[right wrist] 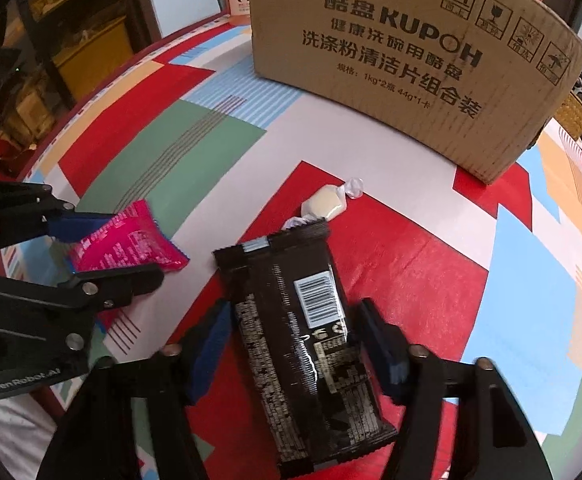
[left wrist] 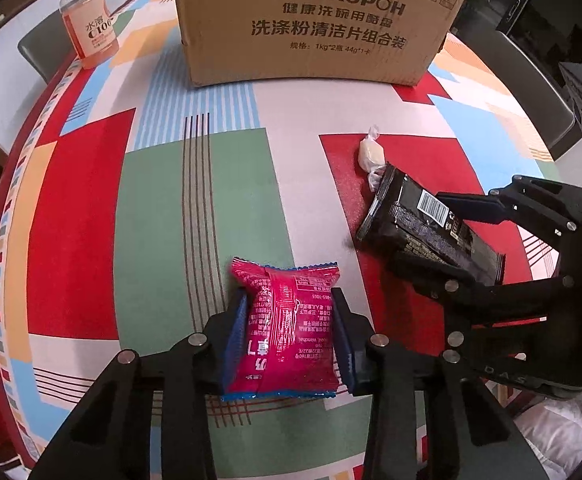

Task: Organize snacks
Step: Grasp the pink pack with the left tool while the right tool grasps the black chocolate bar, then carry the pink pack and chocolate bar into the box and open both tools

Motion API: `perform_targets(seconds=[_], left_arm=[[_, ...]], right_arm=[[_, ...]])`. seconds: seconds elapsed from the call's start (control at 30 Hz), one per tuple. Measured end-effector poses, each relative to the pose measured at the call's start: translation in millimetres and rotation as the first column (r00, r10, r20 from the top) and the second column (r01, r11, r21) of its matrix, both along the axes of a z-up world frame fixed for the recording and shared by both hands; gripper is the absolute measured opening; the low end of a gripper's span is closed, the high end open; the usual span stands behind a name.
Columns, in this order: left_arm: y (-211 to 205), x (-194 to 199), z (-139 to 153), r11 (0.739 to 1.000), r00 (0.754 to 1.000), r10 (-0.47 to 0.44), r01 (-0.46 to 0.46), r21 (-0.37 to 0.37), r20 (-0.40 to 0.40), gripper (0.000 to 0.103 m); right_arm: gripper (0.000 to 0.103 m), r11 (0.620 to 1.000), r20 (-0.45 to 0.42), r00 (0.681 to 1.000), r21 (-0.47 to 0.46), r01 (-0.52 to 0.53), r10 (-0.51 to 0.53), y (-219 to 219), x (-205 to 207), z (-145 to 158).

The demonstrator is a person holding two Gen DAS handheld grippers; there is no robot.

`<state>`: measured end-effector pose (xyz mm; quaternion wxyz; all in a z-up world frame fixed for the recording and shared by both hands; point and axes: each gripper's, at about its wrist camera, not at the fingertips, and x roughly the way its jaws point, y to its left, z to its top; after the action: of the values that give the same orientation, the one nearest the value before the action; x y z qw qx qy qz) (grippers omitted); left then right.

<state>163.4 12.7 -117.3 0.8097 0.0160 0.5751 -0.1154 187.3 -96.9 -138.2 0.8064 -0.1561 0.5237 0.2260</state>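
pink snack packet [left wrist: 287, 326], lower centre: light, crinkly, slippery, left gripper [left wrist: 291, 332] jaws pinching its sides | black snack packet [right wrist: 307, 344], centre, on counter [right wrist: 411, 160]: right gripper [right wrist: 295, 352] jaws straddling, unclamped

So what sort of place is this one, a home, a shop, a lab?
Most likely a home dining area. A round table under a colourful patterned cloth holds a reused dishwasher-detergent carton and a drink bottle, and chair backs stand behind it. Cluttered shelving shows in the right wrist view.
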Motion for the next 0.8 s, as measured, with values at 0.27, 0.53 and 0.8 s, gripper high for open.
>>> perform_targets(seconds=[0.27,0.53,0.8], left_arm=[[2,-1,5,1.000,1.000,0.006,-0.006,-0.028,0.015,0.038],[1,-6,24,0.998,0.998,-0.002,0.006,-0.055,0.068,0.037],[3,-8,50,0.997,0.989,-0.002,0.013,-0.073,0.146,0.037]], right_arm=[[0.052,0.999,0.020,0.999,0.001,0.045,-0.045,-8,-8,8],[0.052,0.995,0.053,0.994,0.032,0.091,-0.093,-17,-14,26],[0.051,0.991,0.115,0.985,0.062,0.123,-0.129,-22,-21,52]])
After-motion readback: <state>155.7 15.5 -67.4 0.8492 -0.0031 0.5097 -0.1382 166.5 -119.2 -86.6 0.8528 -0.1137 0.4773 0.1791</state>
